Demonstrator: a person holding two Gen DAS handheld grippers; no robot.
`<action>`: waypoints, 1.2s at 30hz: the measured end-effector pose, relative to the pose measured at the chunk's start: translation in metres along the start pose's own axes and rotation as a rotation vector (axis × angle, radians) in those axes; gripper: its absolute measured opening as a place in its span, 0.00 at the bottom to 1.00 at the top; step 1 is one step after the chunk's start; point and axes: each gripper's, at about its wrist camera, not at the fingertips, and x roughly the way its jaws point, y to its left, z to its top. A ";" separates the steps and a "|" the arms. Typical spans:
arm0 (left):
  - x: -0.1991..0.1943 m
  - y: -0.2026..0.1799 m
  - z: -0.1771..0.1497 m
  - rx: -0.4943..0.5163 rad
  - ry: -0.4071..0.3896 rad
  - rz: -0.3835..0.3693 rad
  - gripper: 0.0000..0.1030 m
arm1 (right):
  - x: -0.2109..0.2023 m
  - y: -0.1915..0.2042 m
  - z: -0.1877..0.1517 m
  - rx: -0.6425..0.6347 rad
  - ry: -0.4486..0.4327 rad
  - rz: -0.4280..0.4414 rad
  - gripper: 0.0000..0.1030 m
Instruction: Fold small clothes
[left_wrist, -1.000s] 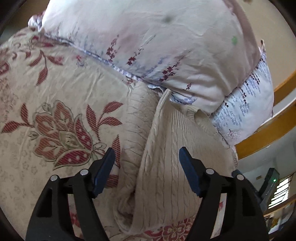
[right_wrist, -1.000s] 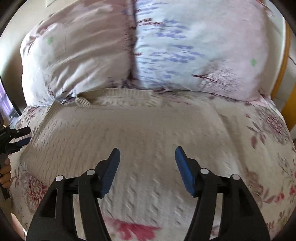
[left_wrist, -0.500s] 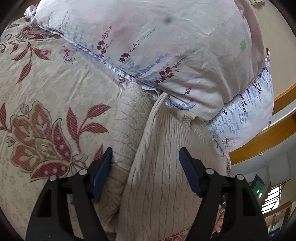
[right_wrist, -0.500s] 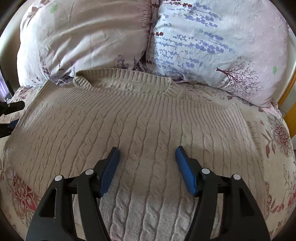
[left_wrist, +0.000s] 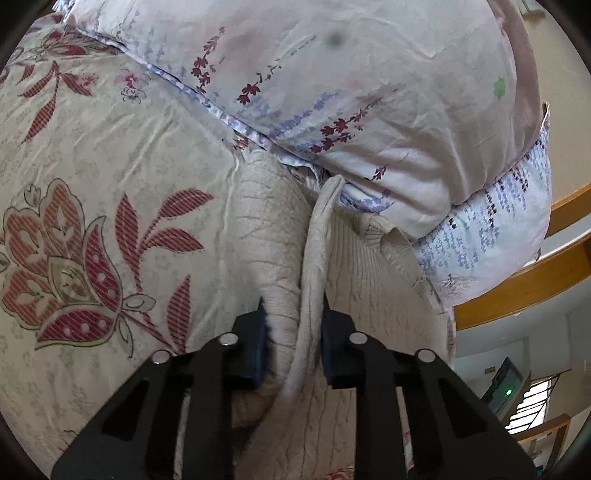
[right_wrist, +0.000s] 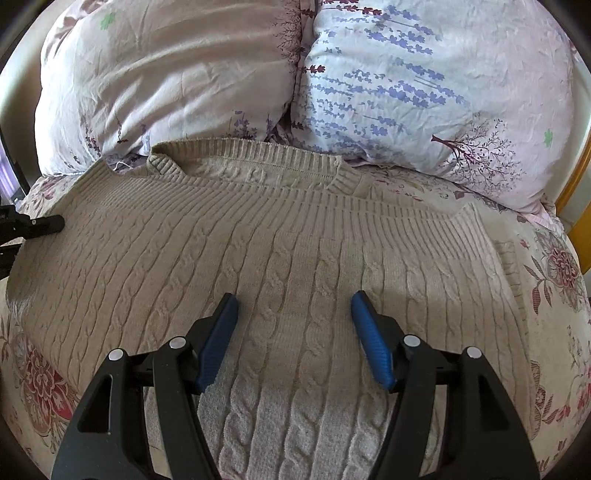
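Note:
A beige cable-knit sweater (right_wrist: 295, 251) lies spread flat on the floral bedspread, its ribbed collar (right_wrist: 251, 155) toward the pillows. My left gripper (left_wrist: 293, 332) is shut on the sweater's left side edge (left_wrist: 288, 258), pinching the sleeve and body fold between its blue pads. It also shows at the far left of the right wrist view (right_wrist: 33, 225). My right gripper (right_wrist: 293, 332) is open and empty, hovering just above the middle of the sweater's front.
Two floral pillows (right_wrist: 166, 74) (right_wrist: 424, 85) lean at the head of the bed behind the collar. The floral bedspread (left_wrist: 92, 221) stretches to the left. A wooden bed frame (left_wrist: 524, 280) runs along the right side.
My left gripper has closed on the sweater's left edge, which it straddled open before. My right gripper moved forward over the sweater and stays open.

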 end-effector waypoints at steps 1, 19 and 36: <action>-0.002 -0.002 0.000 -0.008 -0.008 -0.021 0.18 | 0.000 0.000 0.000 0.003 0.002 0.003 0.64; 0.028 -0.184 -0.039 0.195 -0.008 -0.409 0.13 | -0.067 -0.110 -0.020 0.314 -0.156 0.182 0.64; 0.148 -0.262 -0.128 0.272 0.319 -0.455 0.51 | -0.079 -0.229 -0.058 0.653 -0.150 0.306 0.64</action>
